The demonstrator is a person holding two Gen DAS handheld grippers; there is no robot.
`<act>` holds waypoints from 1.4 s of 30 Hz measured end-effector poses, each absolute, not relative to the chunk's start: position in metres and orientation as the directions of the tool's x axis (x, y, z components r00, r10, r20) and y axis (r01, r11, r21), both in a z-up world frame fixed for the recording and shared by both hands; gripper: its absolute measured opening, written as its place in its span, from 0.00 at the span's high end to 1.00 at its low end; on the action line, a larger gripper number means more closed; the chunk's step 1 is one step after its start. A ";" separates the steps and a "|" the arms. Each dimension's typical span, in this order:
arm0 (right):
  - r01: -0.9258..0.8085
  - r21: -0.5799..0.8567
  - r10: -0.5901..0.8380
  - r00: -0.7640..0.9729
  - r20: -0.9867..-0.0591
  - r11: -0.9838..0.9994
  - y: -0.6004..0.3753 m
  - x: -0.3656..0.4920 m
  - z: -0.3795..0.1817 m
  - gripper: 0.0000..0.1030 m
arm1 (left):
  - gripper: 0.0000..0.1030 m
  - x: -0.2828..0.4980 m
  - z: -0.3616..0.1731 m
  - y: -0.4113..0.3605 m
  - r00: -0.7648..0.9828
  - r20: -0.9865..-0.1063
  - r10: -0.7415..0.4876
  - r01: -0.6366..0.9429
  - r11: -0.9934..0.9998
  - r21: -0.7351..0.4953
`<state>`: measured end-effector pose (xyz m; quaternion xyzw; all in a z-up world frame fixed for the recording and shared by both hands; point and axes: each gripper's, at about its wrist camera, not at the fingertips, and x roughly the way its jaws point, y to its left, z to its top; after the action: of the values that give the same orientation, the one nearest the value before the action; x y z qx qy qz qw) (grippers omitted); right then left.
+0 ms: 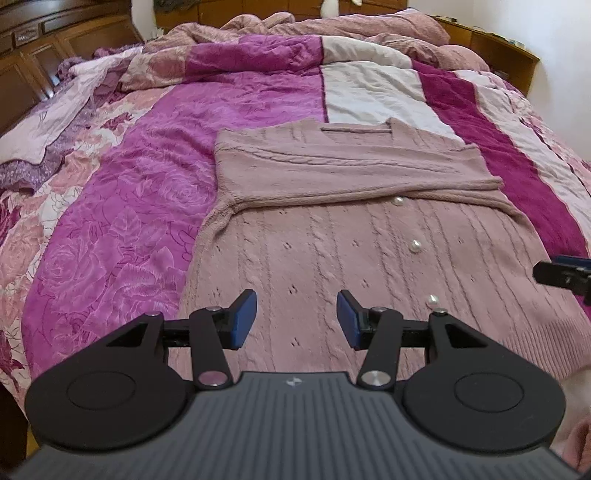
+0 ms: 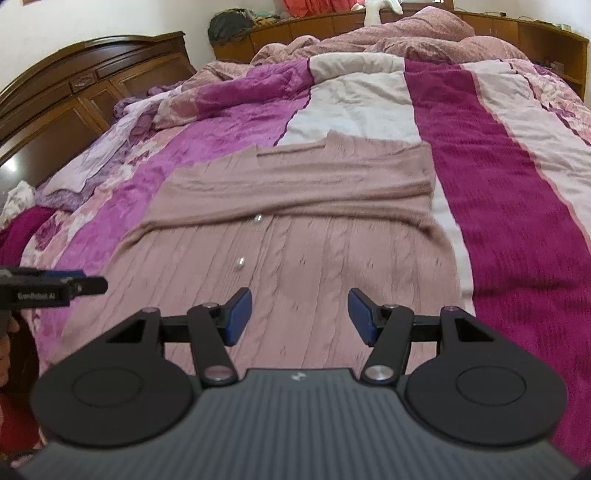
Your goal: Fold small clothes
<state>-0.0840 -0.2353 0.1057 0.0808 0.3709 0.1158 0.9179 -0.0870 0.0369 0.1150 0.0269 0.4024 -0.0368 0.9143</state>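
From the left wrist view, a bed (image 1: 258,96) fills the room, covered by a quilt (image 1: 122,221) in magenta, pink and cream bands with a rose pattern, and a rumpled pink blanket (image 1: 332,29) is heaped at the far end. Dark wooden panelling (image 1: 44,40) stands at the far left and a wooden shelf (image 1: 495,48) runs along the pale wall at the right. A dusty-pink cable-knit sweater (image 1: 332,236) lies flat on the quilt, its sleeves folded across the chest, with pearl buttons (image 1: 415,244) down the front. The left claw (image 1: 297,319) hovers just above the sweater's lower part, its blue pads apart with nothing between them. The right claw (image 1: 561,277) shows at the right edge, over the sweater's right side.

From the right wrist view, the same bed (image 2: 517,221) appears, with a curved wooden headboard (image 2: 74,74) at the left and a low wooden cabinet (image 2: 517,33) along the far wall. The sweater (image 2: 295,221) lies directly ahead of and beneath the right claw (image 2: 300,315), whose pads stand apart and empty over the knit. The left claw (image 2: 55,286) enters from the left edge, near the sweater's left hem.
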 end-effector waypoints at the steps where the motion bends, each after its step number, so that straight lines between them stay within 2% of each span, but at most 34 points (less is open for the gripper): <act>1: -0.158 0.229 0.273 0.694 -0.666 0.961 -0.234 -0.088 0.105 0.42 | 0.45 -0.093 0.115 0.035 0.677 -0.735 -0.047 0.099 0.995 0.027; 13: -0.309 0.100 0.283 0.632 -0.722 0.946 -0.203 -0.137 0.096 0.42 | 0.45 -0.142 0.093 0.042 0.638 -0.770 -0.013 0.149 0.983 0.107; 18: -0.391 0.019 0.271 0.600 -0.753 0.920 -0.189 -0.149 0.092 0.42 | 0.45 -0.155 0.091 0.053 0.626 -0.779 -0.038 0.183 0.978 0.100; 21: -0.395 -0.003 0.247 0.581 -0.775 0.919 -0.188 -0.150 0.087 0.42 | 0.37 -0.161 0.085 0.053 0.603 -0.797 -0.027 0.206 0.971 0.122; 24: -0.384 -0.012 0.224 0.562 -0.796 0.923 -0.190 -0.151 0.080 0.42 | 0.36 -0.167 0.079 0.052 0.597 -0.802 -0.001 0.215 0.964 0.158; 28: -0.397 -0.036 0.203 0.543 -0.815 0.917 -0.192 -0.153 0.072 0.42 | 0.36 -0.174 0.075 0.044 0.584 -0.811 -0.039 0.297 0.940 0.169; 33: -0.434 -0.107 0.168 0.549 -0.819 0.894 -0.184 -0.154 0.066 0.40 | 0.32 -0.177 0.064 0.025 0.604 -0.797 0.012 0.359 0.888 0.286; 42: -0.427 -0.214 0.098 0.599 -0.795 0.878 -0.175 -0.149 0.059 0.38 | 0.25 -0.153 0.048 0.025 0.610 -0.791 0.040 0.313 0.905 0.287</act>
<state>-0.1494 -0.1752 0.0589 -0.1953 0.4217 0.1504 0.8726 -0.1528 0.0250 0.0483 0.2031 0.4346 -0.0779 0.8740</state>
